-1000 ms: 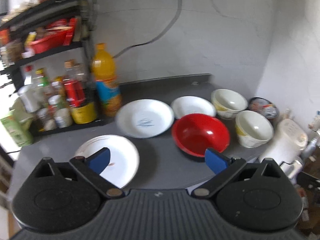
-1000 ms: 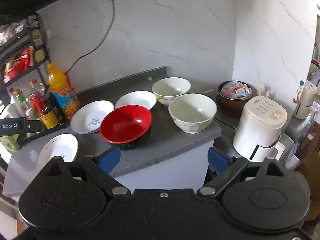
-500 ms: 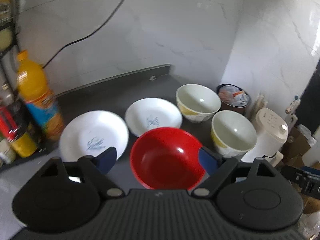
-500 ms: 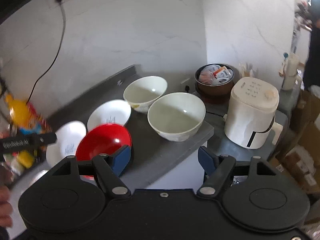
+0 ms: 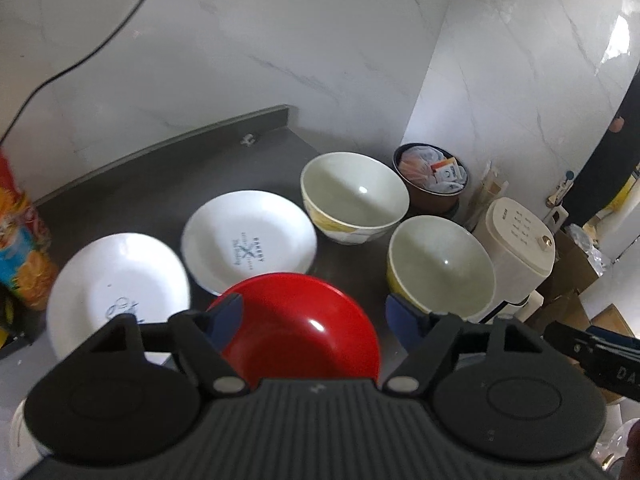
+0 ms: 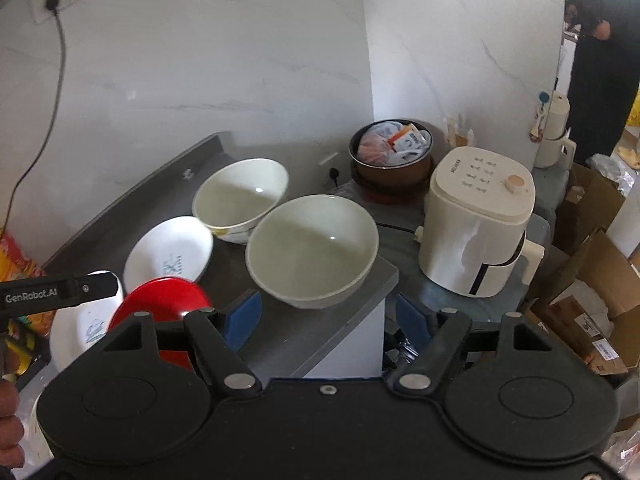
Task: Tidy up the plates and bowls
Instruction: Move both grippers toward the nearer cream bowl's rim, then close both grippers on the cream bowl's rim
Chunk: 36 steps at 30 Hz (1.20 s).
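Hand-held gripper, left (image 5: pixel 310 314), gapes wide over red bowl (image 5: pixel 304 332); right hand-held gripper (image 6: pixel 328 320) spread wide, empty.

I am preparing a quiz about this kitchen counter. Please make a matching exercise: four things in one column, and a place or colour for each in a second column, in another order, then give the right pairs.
Things:
1. red bowl
2. Bakery plate
3. brown pot
4. air fryer

Descriptions:
A. holds plastic bags and packets
B. white, printed blue text in its middle
C. cream, a round knob on top
D. nearest the open left claw

Pairs: 1-D, 2-B, 3-A, 4-C
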{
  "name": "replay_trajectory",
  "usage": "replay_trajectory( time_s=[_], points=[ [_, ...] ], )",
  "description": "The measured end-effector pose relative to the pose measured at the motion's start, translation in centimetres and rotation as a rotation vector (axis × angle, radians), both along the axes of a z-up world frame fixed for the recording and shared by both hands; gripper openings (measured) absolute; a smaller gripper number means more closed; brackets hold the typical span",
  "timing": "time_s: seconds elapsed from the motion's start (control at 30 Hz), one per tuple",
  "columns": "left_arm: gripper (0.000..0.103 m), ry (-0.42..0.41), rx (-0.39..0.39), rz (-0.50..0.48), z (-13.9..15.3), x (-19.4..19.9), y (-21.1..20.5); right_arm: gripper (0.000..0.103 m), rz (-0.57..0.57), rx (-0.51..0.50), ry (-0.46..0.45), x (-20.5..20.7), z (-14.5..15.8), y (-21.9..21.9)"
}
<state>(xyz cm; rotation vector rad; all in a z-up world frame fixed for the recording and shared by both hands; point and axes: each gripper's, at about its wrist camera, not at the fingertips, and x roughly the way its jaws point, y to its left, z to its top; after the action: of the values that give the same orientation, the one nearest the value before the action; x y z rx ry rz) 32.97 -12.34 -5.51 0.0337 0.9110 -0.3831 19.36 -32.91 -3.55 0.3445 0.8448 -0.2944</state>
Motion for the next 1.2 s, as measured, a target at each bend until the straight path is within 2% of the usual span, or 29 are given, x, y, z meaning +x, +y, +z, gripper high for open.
replay_trajectory(
  time_s=[0.37, 0.63, 0.77, 0.93, 1.0, 1.1, 1.2],
  points=[
    [0.074, 0.035, 0.019, -0.03, -2.0, 4.5, -8.1, 0.071, -0.018, 0.023, 0.045, 4.3, -4.0, -6.5],
    [0.073, 0.068, 0.082, -0.055, -5.5, 6.8, -14.3, 0.064, -0.011, 0.077, 0.116, 6.9, -8.5, -10.7],
    [0.062, 0.129, 0.102, -0.029, -7.9, 8.1, -15.4, 0.061, 0.017, 0.119, 0.145, 7.9, -10.3, -11.5],
    [0.055, 0.175, 0.113, -0.007, -10.1, 9.2, -16.2, 0.061, 0.041, 0.18, 0.137, 9.4, -11.6, -12.4],
    [0.048, 0.189, 0.108, 0.0, -10.6, 9.6, -16.5, 0.06, 0.028, 0.202, 0.15, 10.0, -11.7, -12.7],
    [0.044, 0.192, 0.107, 0.01, -10.9, 9.8, -17.0, 0.054, 0.037, 0.198, 0.146, 10.3, -11.4, -12.5],
    [0.042, 0.184, 0.114, 0.02, -10.9, 9.9, -17.2, 0.05, 0.037, 0.187, 0.13, 10.1, -11.0, -12.7]
  ],
)
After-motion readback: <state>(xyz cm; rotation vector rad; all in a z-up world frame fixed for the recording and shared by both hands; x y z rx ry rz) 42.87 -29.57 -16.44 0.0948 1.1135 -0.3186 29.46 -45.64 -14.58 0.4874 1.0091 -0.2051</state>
